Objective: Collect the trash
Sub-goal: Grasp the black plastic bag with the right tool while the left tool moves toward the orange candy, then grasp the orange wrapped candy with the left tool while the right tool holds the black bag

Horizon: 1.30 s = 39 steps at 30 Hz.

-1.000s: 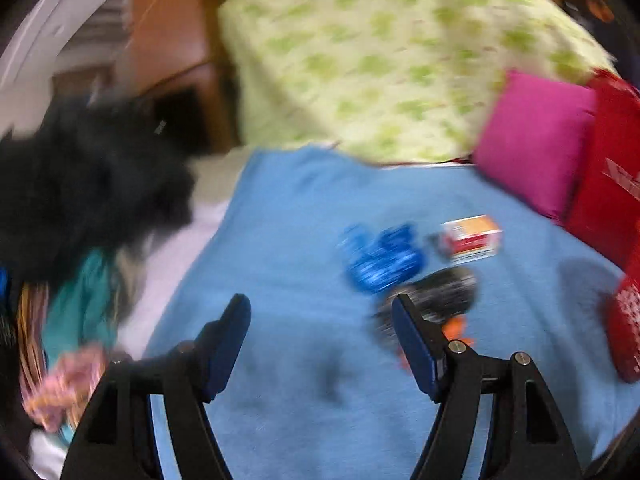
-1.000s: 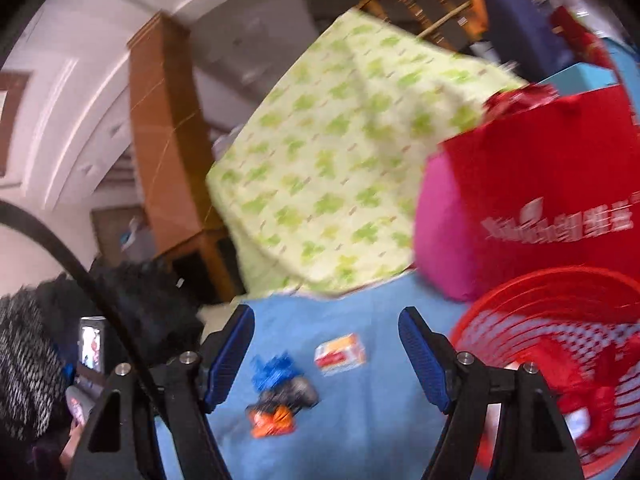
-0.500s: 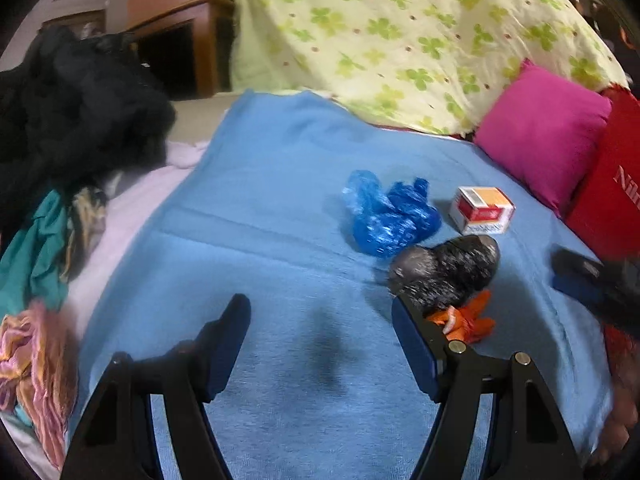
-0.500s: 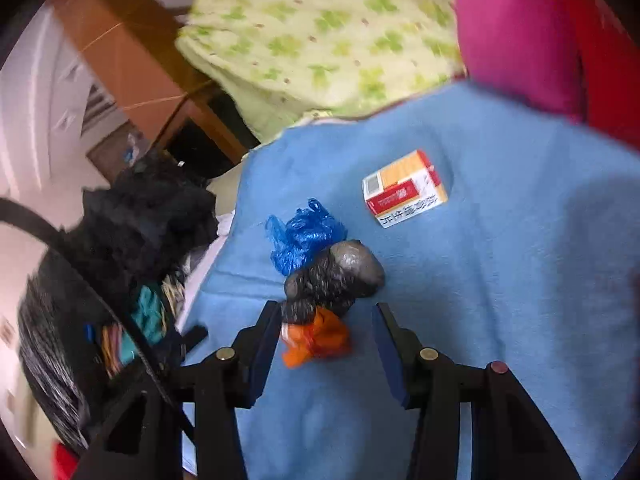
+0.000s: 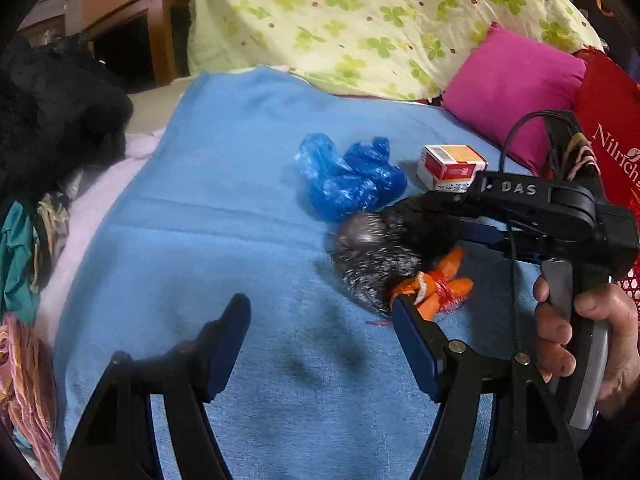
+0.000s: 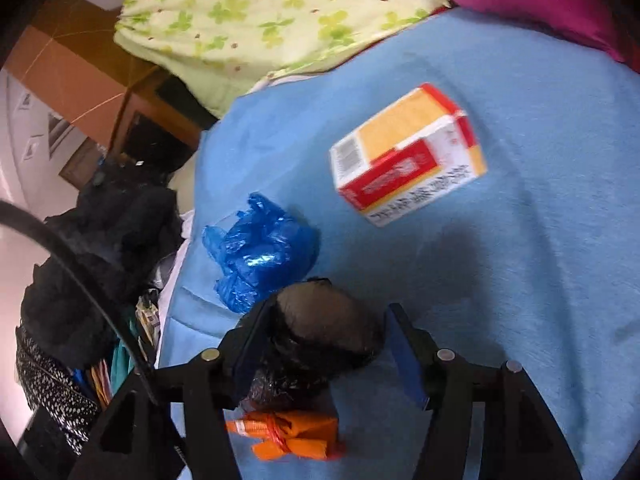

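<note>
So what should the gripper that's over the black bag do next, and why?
Probably close the right gripper gently on the black bag. Its fingers have just been opening and stand on either side of the bag, which lies on the blue blanket. A gap shows beside one finger, so nothing looks gripped yet.

You worked over a bed spread with a blue blanket, with a yellow-green clover-print quilt heaped at its far end beside a magenta pillow, brown wooden furniture behind, and dark and colourful clothes piled along the left edge.
</note>
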Each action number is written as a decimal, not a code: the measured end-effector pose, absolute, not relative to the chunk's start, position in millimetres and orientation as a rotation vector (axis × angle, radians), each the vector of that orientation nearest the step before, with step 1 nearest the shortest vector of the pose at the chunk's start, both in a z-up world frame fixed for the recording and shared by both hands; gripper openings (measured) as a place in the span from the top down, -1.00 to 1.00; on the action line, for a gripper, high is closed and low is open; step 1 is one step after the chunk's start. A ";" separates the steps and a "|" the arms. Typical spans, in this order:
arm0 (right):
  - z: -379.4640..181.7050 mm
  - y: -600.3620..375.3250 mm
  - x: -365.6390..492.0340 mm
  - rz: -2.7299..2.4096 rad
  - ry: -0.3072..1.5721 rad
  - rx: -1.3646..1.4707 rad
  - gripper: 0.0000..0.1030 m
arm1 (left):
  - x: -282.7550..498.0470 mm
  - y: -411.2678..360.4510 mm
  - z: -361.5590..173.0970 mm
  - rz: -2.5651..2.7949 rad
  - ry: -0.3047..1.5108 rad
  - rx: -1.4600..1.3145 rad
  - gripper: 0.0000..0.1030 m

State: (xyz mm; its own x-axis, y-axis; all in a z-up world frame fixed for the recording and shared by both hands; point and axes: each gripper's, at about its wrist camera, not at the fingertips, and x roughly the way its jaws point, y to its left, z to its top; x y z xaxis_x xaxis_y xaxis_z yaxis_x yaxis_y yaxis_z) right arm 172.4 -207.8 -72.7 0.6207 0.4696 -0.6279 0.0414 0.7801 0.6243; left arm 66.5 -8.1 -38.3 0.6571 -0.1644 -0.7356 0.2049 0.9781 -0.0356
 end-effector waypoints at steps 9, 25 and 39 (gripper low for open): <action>-58.2 -194.0 159.7 0.388 0.878 0.580 0.51 | 70.1 -7.3 -46.6 -0.239 0.887 -0.021 -0.42; 16.8 -258.8 76.6 0.231 0.556 0.534 0.52 | 89.2 -45.9 -52.4 -0.328 0.915 -0.031 -0.42; 36.0 -271.5 52.5 0.120 0.439 0.507 0.52 | 115.2 -79.2 -66.4 -0.415 0.950 -0.093 -0.42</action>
